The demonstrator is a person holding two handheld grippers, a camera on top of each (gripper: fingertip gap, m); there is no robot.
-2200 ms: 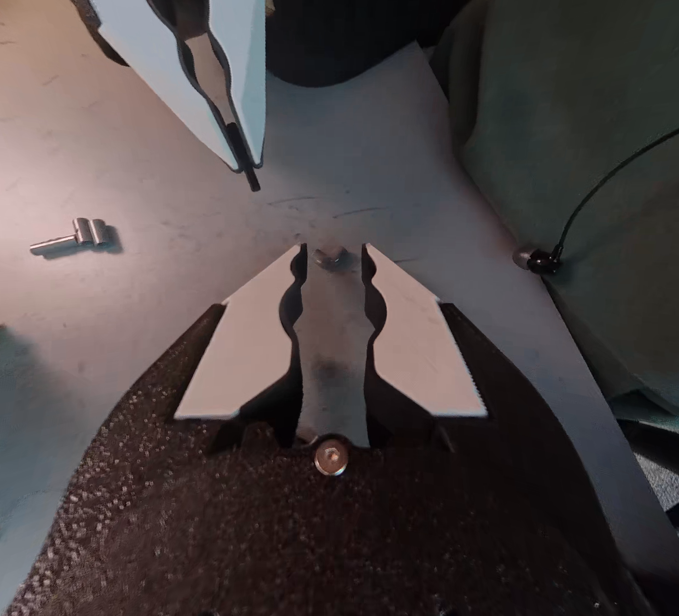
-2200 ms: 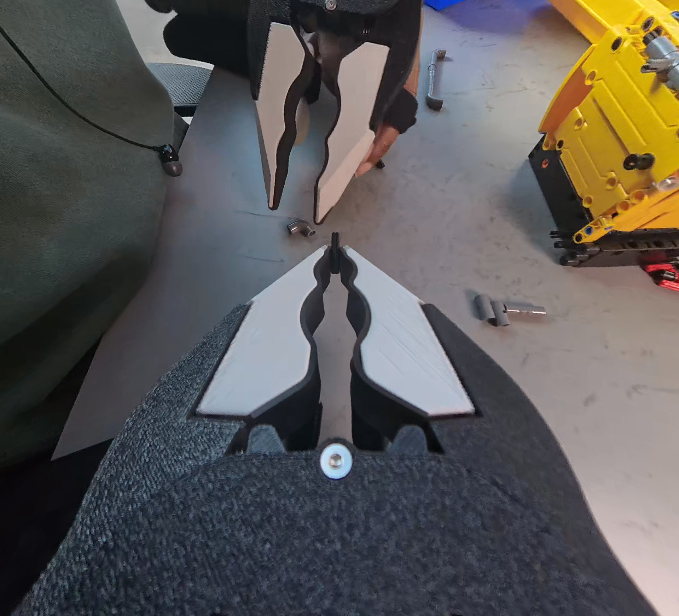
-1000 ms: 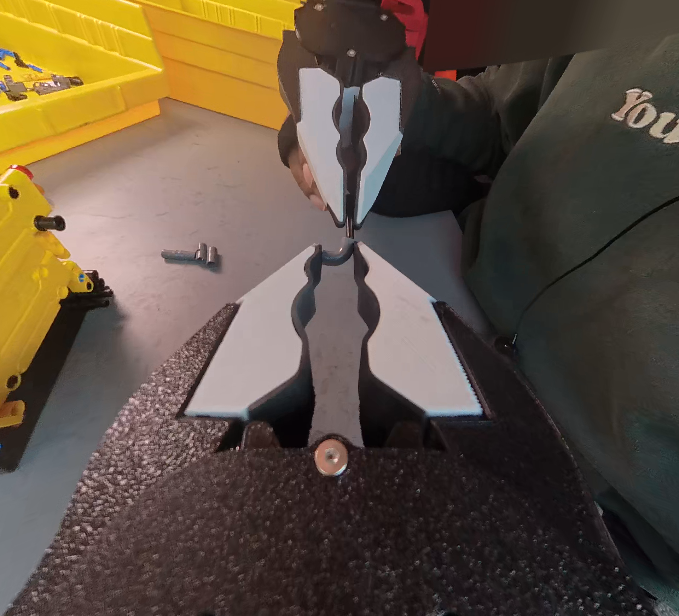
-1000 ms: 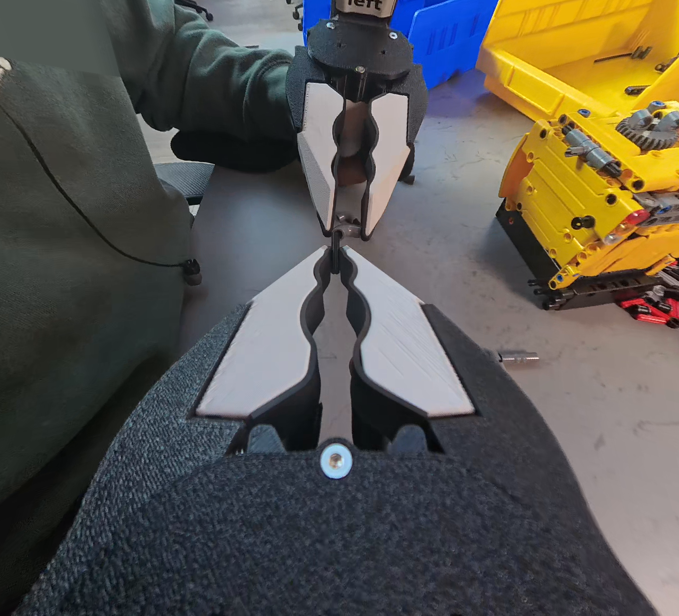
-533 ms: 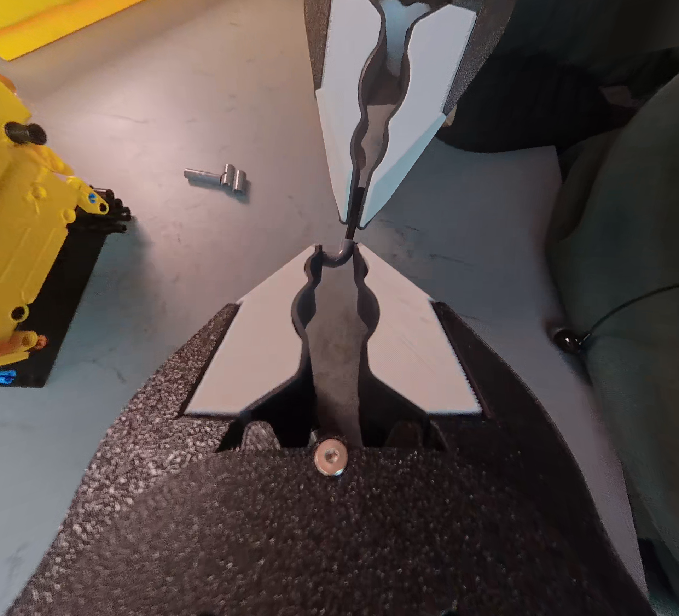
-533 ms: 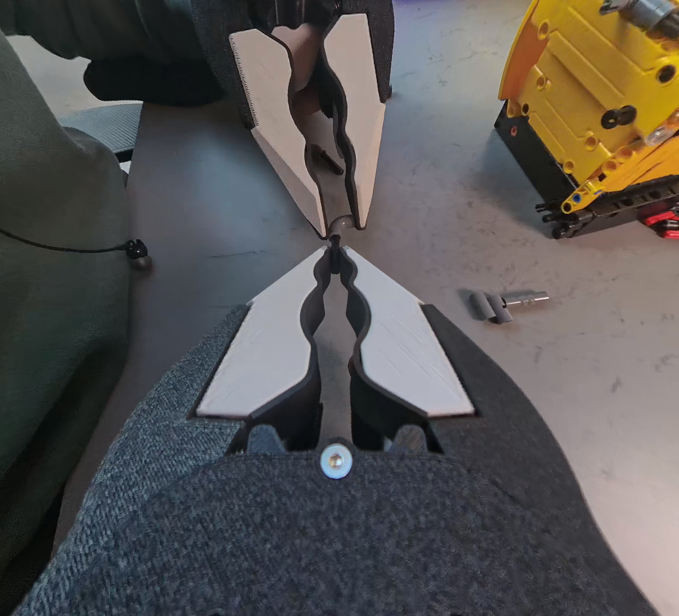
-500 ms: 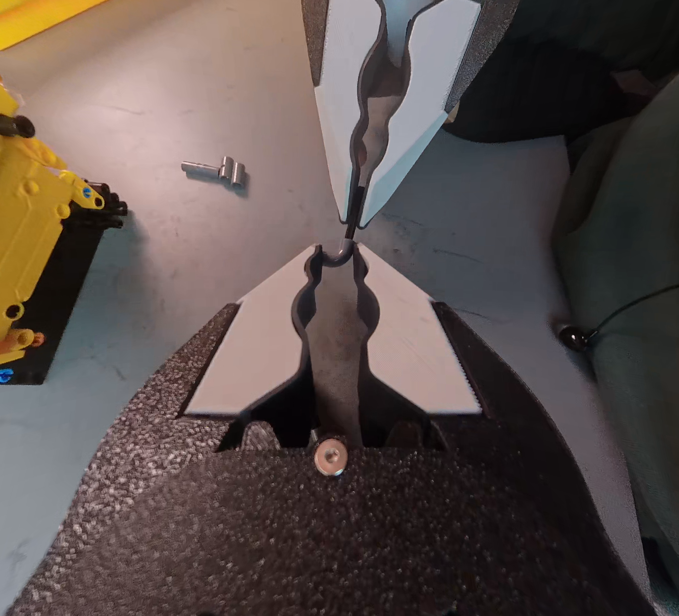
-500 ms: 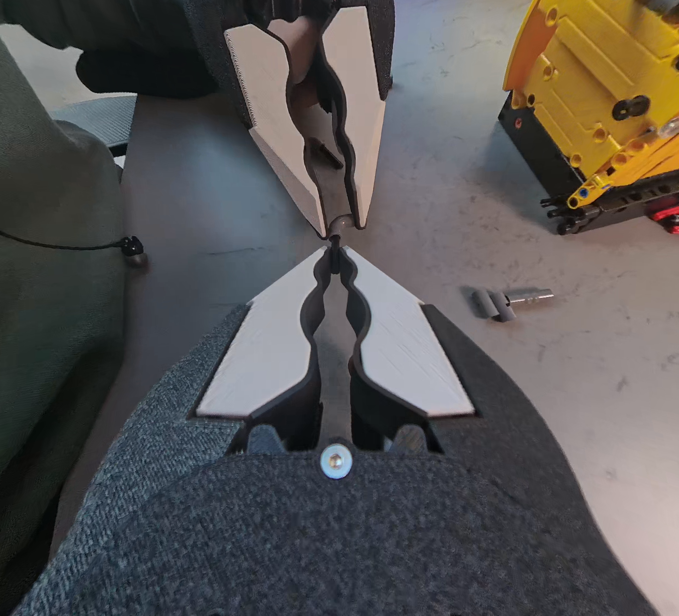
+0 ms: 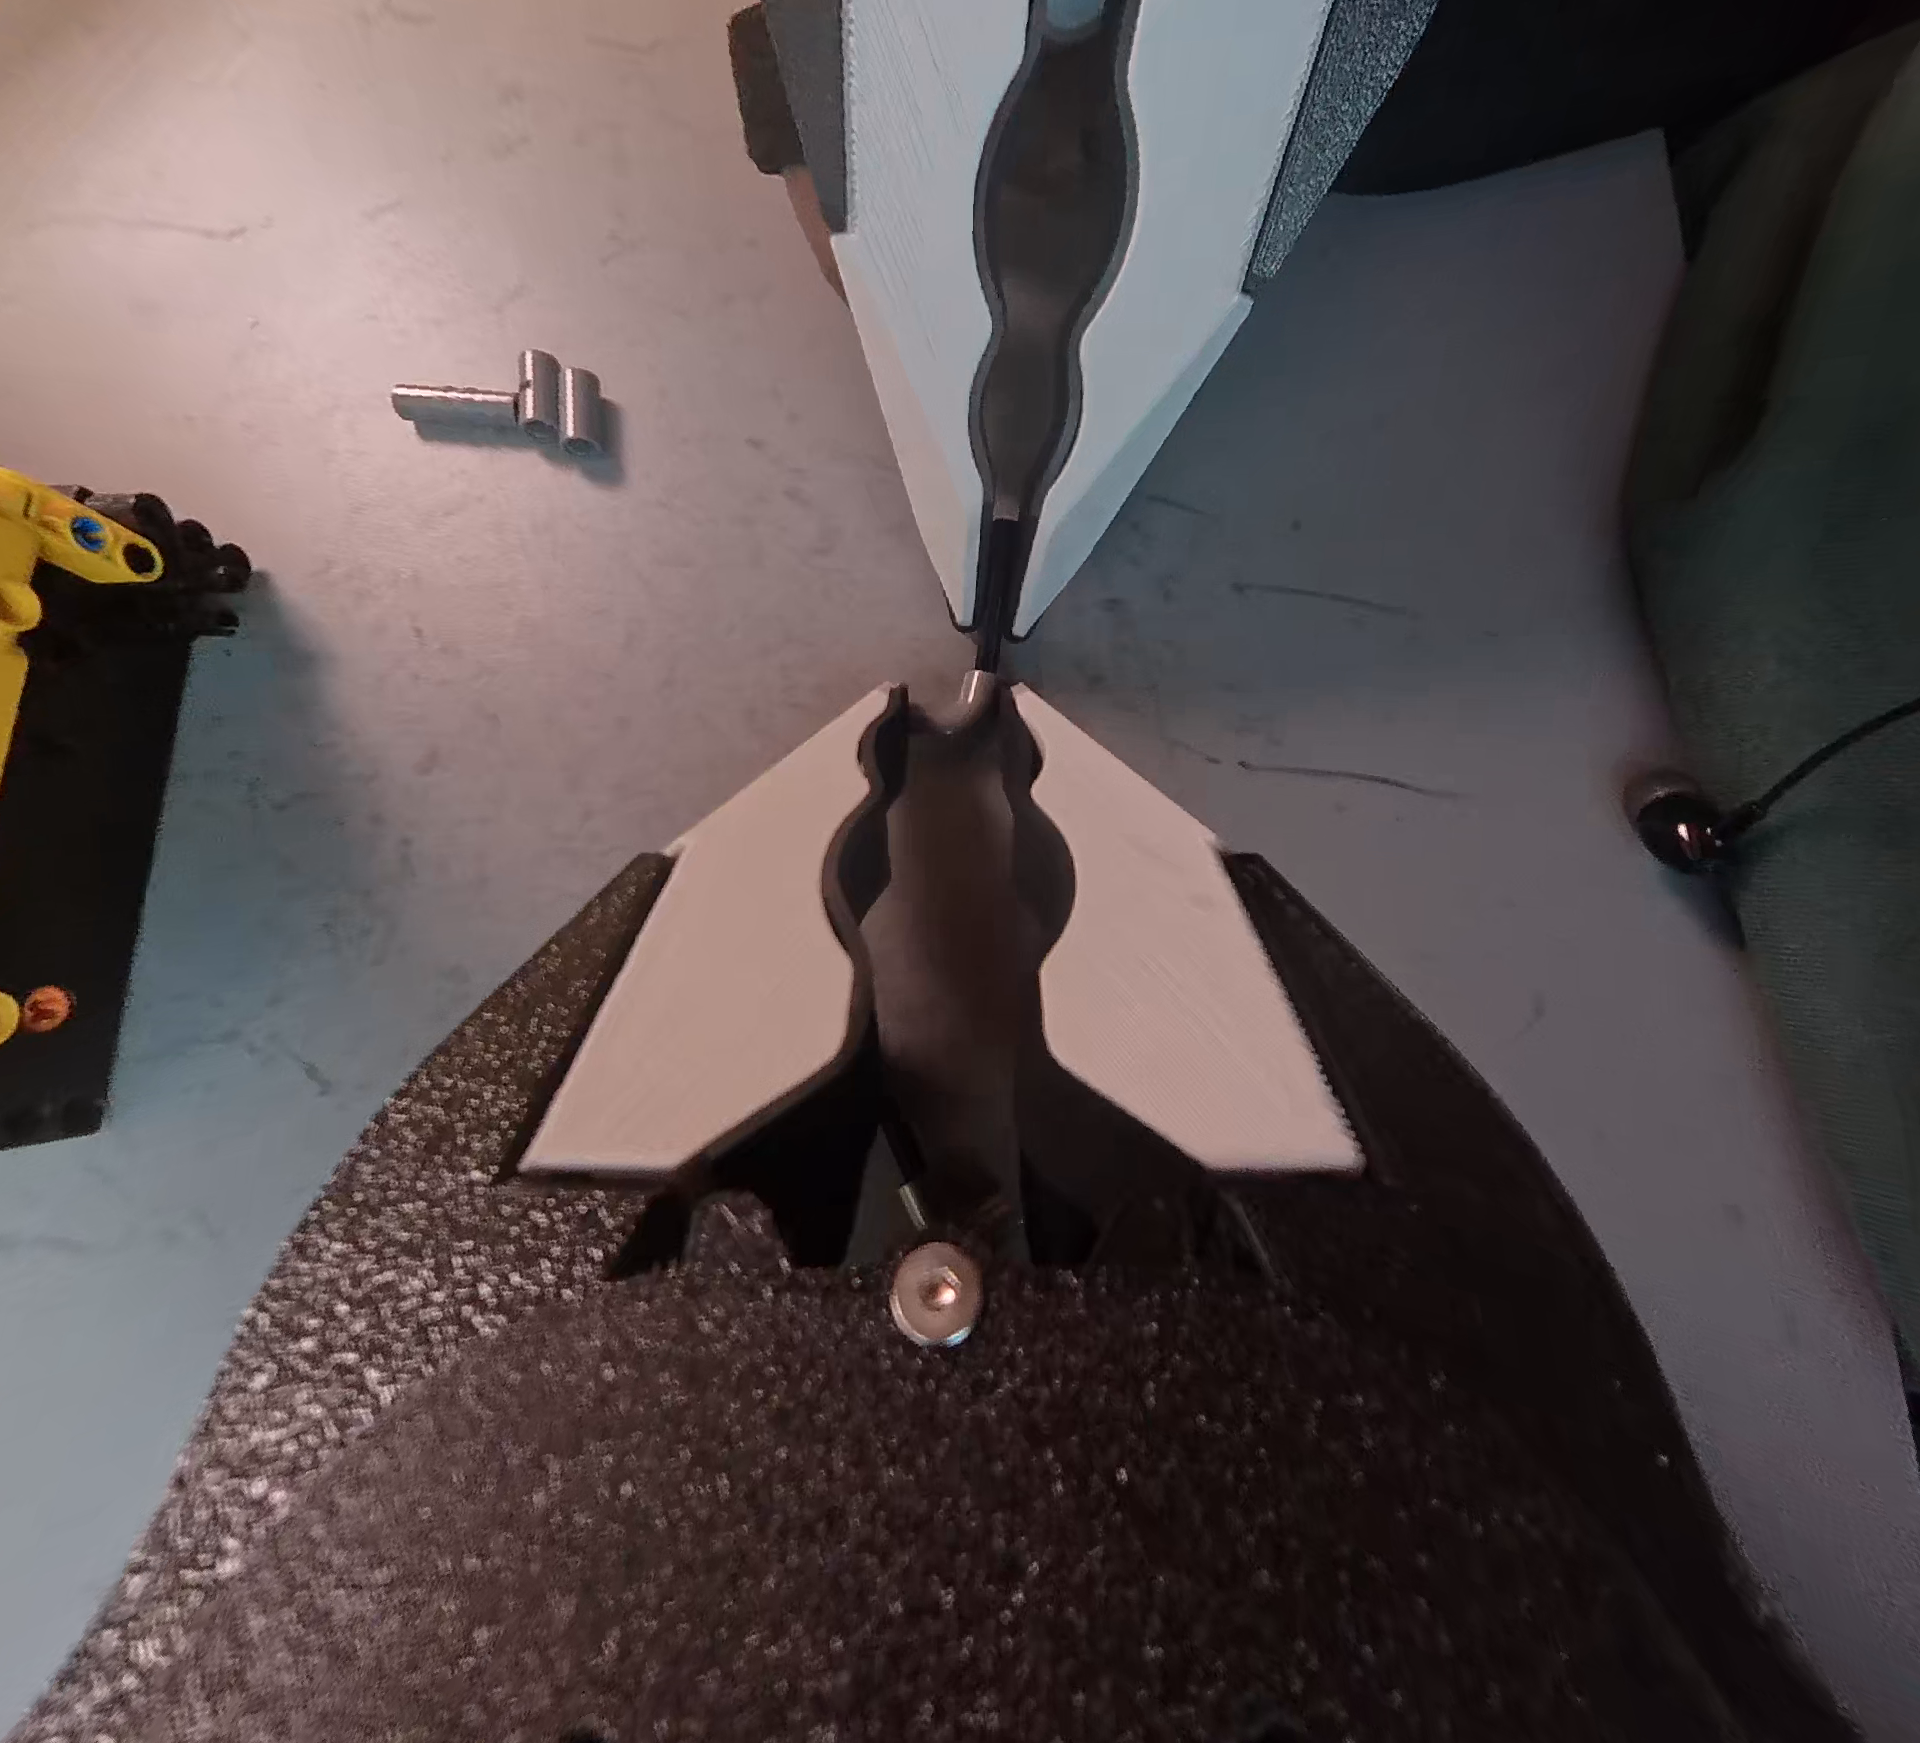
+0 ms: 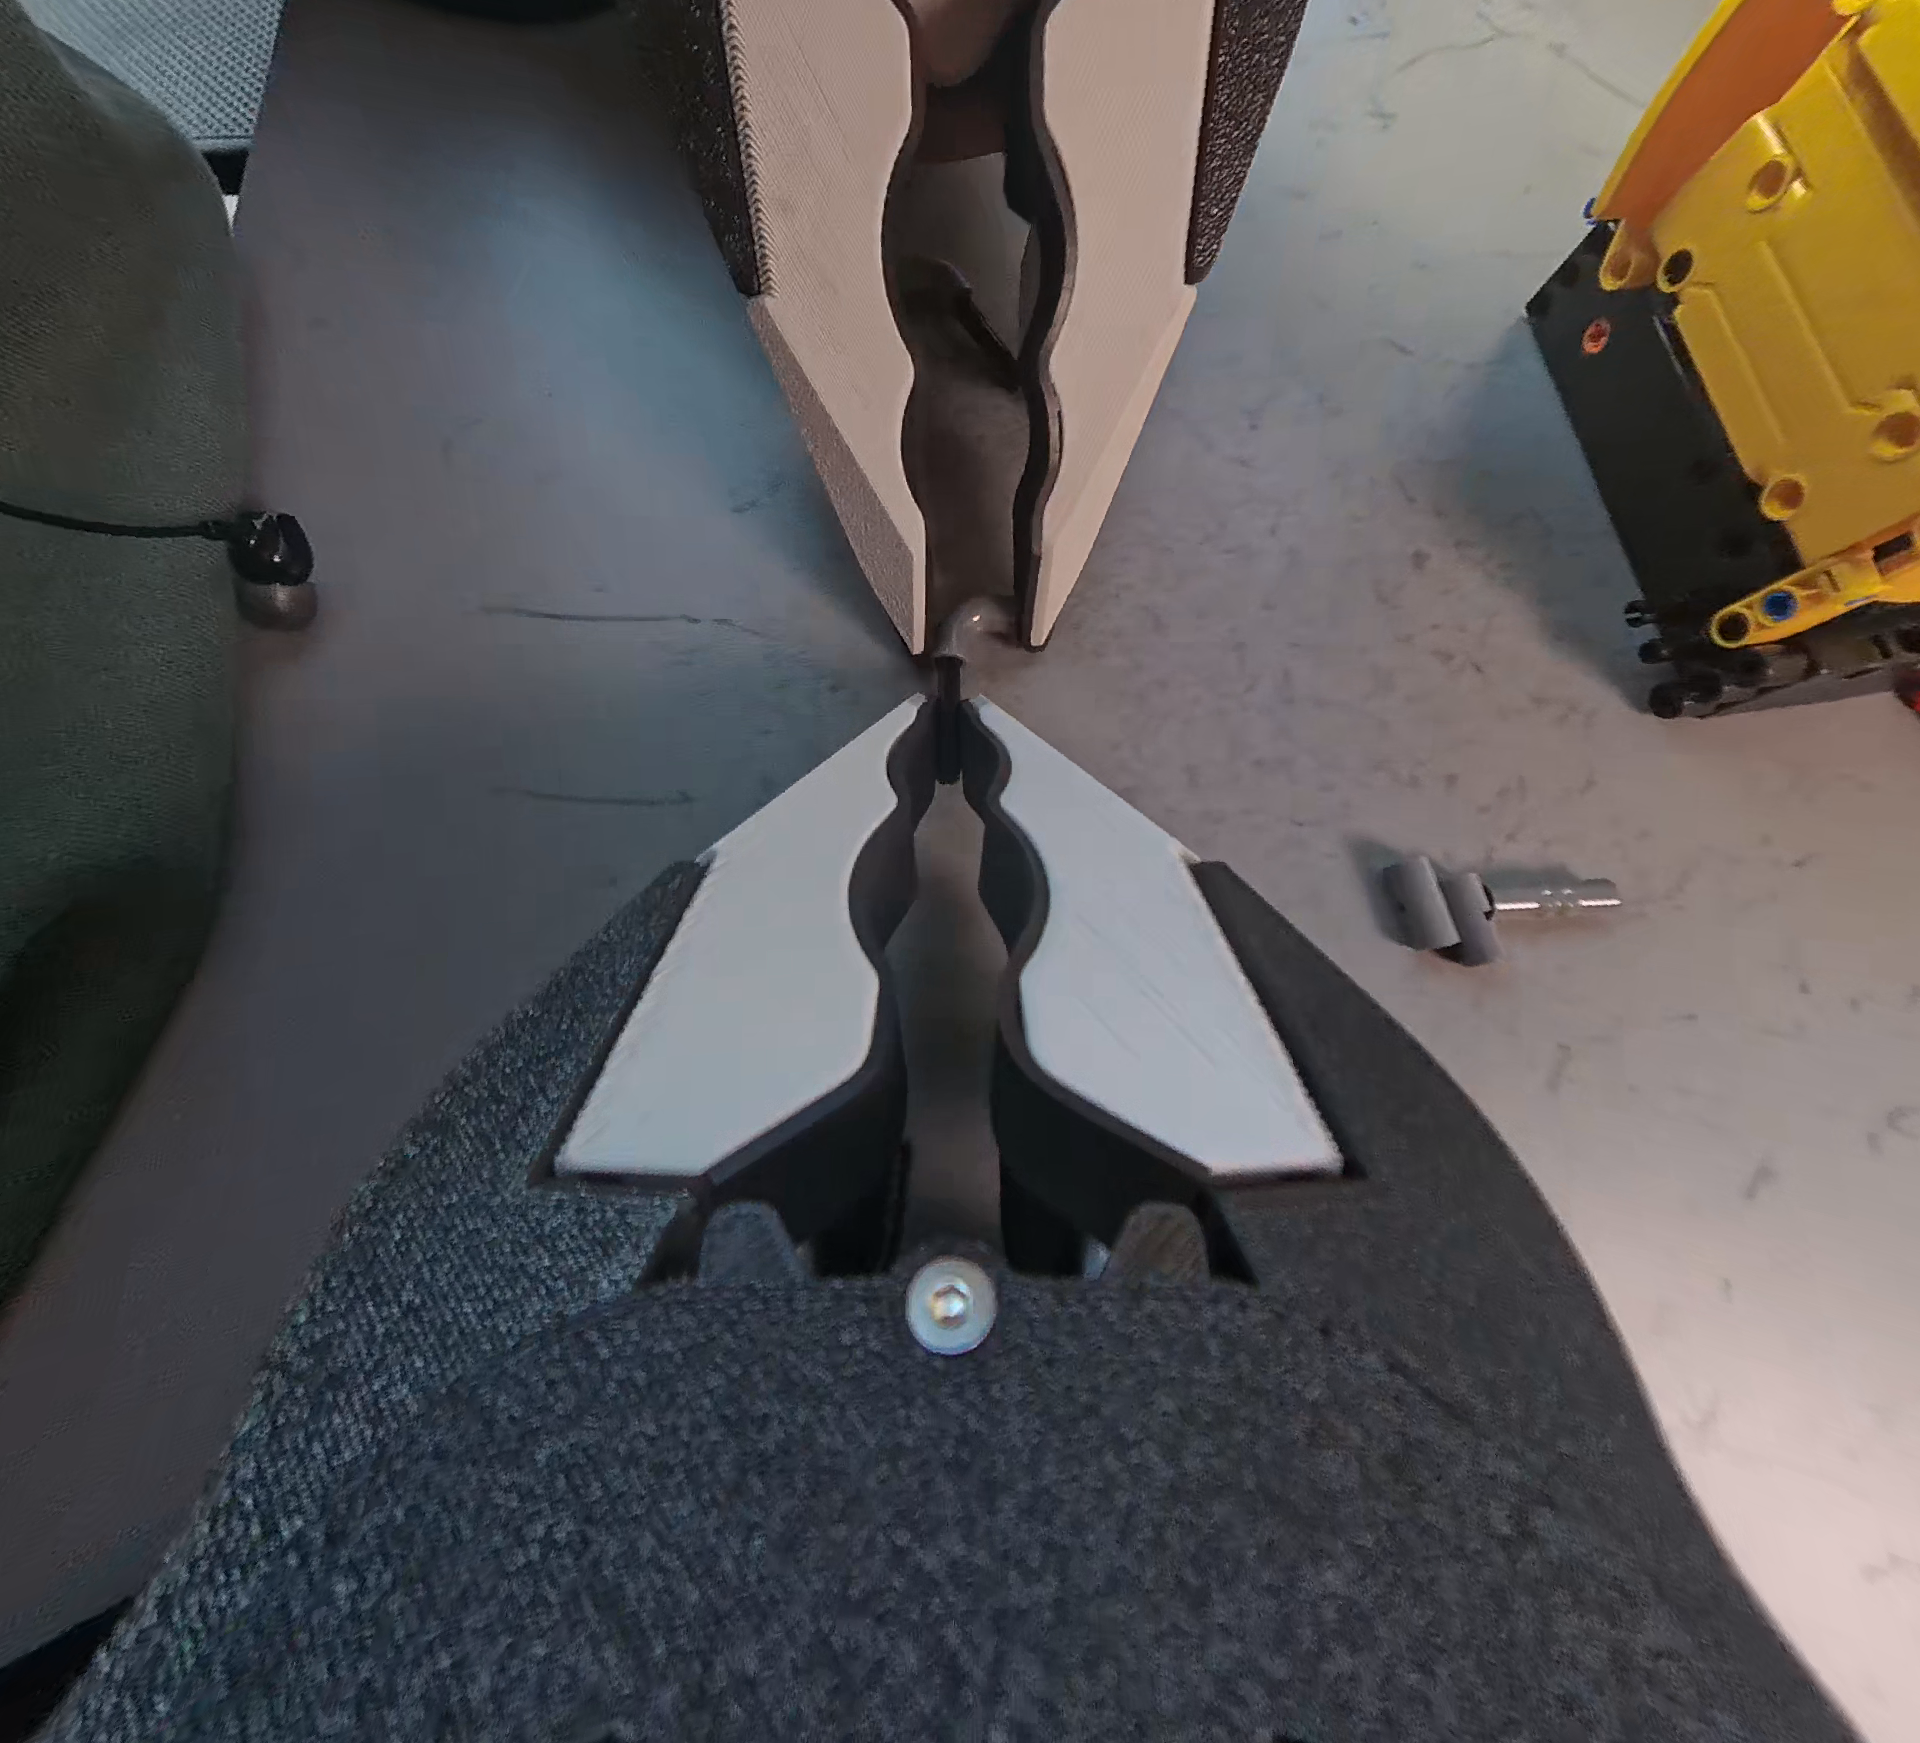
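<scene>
Elbow [image 9: 961, 706] and pin [image 10: 948, 737] meeting tip to tip above the table [image 9: 416, 135].

Left gripper [image 9: 951, 706] pinches the small grey elbow; right gripper [image 10: 943, 737] clamps the thin black pin, its end at the elbow's mouth. Both look light, stiff, slippery (grip at the very tips). Grey connector [image 10: 1475, 909] and yellow model [image 10: 1766, 343] lie apart.
</scene>
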